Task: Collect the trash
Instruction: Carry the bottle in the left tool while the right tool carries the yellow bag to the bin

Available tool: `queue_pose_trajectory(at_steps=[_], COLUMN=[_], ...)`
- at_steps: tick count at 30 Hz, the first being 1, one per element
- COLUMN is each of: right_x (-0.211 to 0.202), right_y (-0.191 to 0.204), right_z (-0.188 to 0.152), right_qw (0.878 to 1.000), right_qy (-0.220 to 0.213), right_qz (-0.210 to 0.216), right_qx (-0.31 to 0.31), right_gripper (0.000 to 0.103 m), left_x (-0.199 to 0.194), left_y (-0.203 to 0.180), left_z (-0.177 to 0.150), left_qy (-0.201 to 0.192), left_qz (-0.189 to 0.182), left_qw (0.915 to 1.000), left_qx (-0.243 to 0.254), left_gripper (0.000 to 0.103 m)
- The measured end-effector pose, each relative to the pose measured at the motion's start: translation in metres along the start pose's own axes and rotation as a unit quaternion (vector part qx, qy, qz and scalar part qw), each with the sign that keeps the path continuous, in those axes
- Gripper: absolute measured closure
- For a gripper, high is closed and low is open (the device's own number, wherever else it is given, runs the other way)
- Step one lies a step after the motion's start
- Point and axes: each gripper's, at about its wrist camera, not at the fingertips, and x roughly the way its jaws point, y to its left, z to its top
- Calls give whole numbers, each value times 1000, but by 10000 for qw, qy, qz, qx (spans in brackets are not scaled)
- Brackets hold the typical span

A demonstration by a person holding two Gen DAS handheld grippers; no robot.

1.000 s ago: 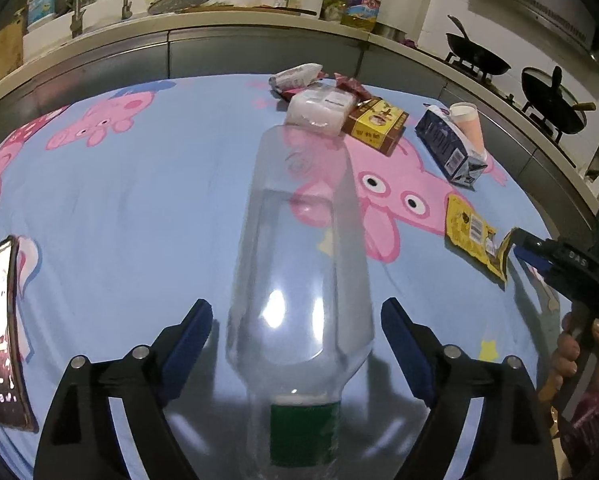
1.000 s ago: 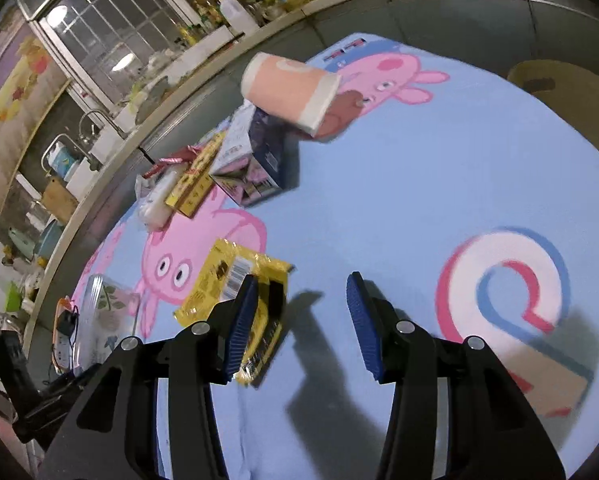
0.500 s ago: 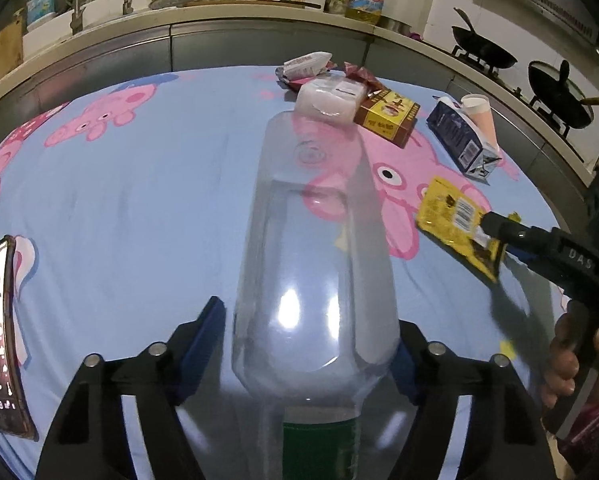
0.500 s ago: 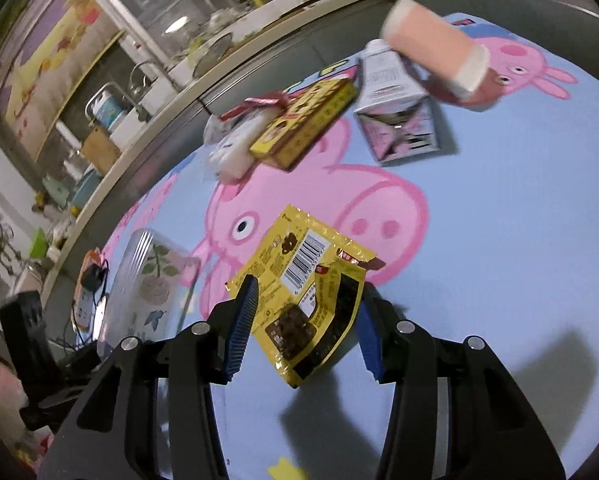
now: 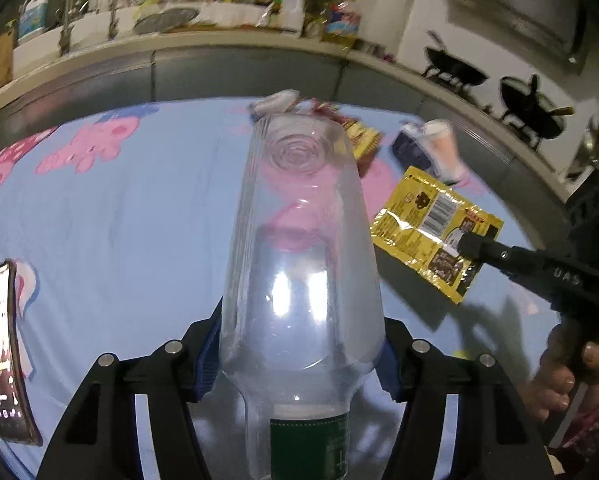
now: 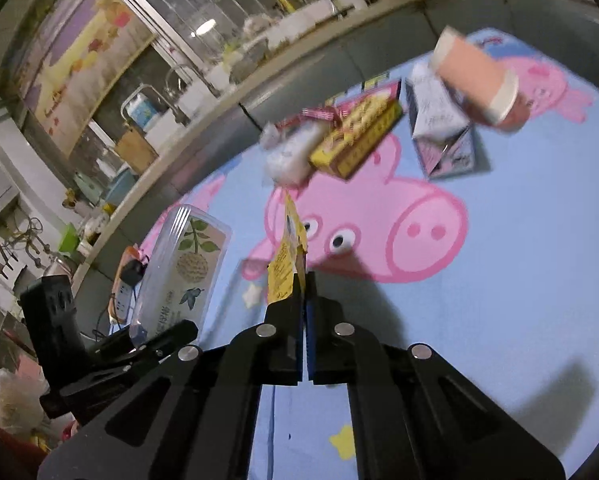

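From the left wrist, the left gripper [image 5: 299, 356] has its jaws closing on one clear plastic bottle [image 5: 303, 248], pads against its shoulder, neck toward the camera, likely to carry it off as trash. One yellow wrapper [image 5: 423, 220] hangs pinched by the right gripper [image 5: 465, 245], above the blue cartoon tablecloth [image 5: 139, 220].

From the right wrist, the right gripper [image 6: 304, 280] is clamped together on the wrapper's [image 6: 287, 256] edge. Left on the cloth: one yellow box [image 6: 359, 140], one carton [image 6: 439, 132], one paper cup [image 6: 475, 76], one white packet [image 6: 291, 156].
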Motion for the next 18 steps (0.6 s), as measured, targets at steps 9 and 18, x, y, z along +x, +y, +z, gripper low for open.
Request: queue_pose_trajectory(at_steps=[9,18], right_x=[-84,-159], right_y=[-40,-139], right_z=[-6,-9], right_qw=[9943,9731], right_qy=[-804,-1648], right_qz=[-698,-1321], right_qx=[83,926], right_gripper=[102,102], left_x=[10,54], left_y=[-74,-198], left_z=[23,58], left_qy=[99,473], left_qz=[-839,-1697], left_qw=[9933,9659], left_qx=[791,1896], left_gripper=[40,40])
